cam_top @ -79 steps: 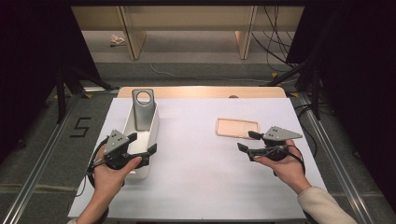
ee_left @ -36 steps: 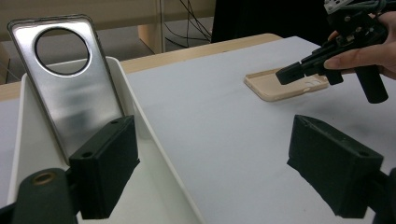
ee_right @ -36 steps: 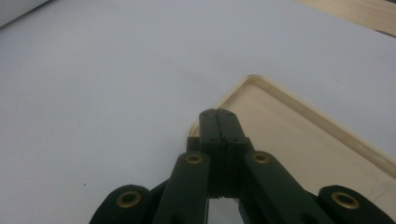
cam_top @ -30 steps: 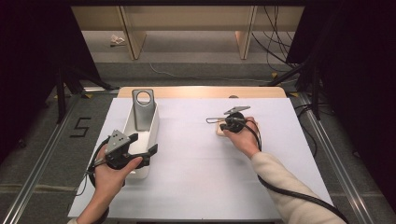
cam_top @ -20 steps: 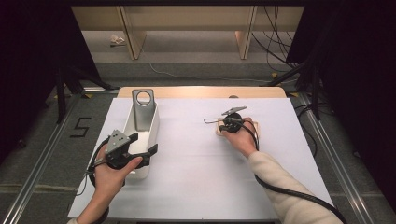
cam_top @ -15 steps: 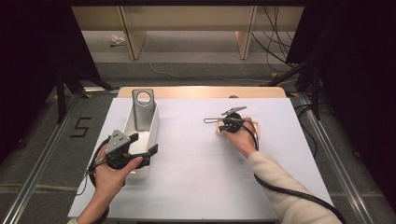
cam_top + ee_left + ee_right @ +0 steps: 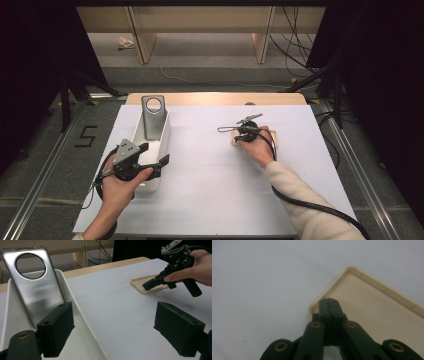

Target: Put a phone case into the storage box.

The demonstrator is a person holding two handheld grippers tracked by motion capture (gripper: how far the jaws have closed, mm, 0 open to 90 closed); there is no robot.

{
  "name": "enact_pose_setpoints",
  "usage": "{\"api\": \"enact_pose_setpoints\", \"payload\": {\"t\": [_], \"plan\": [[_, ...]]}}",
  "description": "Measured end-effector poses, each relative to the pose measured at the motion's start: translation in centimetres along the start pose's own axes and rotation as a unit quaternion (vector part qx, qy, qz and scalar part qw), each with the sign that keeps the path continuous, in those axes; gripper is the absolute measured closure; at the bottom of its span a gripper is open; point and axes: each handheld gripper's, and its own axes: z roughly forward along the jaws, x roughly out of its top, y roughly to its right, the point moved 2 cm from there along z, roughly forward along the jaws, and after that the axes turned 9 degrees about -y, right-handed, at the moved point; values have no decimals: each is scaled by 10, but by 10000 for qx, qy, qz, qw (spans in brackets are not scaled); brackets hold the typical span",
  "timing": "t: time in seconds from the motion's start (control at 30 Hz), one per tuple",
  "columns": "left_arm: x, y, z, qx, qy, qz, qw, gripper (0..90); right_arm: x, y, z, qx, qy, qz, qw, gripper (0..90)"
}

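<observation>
Beige phone case [image 7: 252, 138] flat on bench [image 7: 200, 200], not yet lifted; right tool [image 7: 329, 305] closed, tips at its corner. Left tool [image 7: 152, 157] gaping wide, astride white bin [image 7: 162, 132] wall. Silver case [image 7: 35, 282] already binned.

The cream case [image 7: 252, 138] lay flat on the white desk [image 7: 210, 170], on the right side, with its open side up. It was a thin, pale shell with a low rim all around and round corners. One corner [image 7: 317, 305] sat right under the tips of the right claw [image 7: 329, 305], and whether the closed tips pinched the rim there could not be told.

The white bin [image 7: 155, 145] stood on the left side of the desk. It was long and narrow with smooth walls. The silver case [image 7: 37, 287] leaned up inside it, at the far end. It was shiny grey with a big round hole [image 7: 30, 265] near its top. The left claw [image 7: 117, 327] was spread wide, with the bin's near wall between its two sides.
</observation>
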Motion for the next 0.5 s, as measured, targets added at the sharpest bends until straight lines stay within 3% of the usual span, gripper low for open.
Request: {"api": "enact_pose_setpoints", "payload": {"t": [0.27, 0.5], "plan": [[0, -1, 0, 7, -5, -1, 10000, 154, -6, -4, -8, 79, -409, -149, 9990, 900], [0, 0, 0, 2, -7, 3, 10000, 154, -23, -5, -20, 197, -805, -379, 9958, 900]]}}
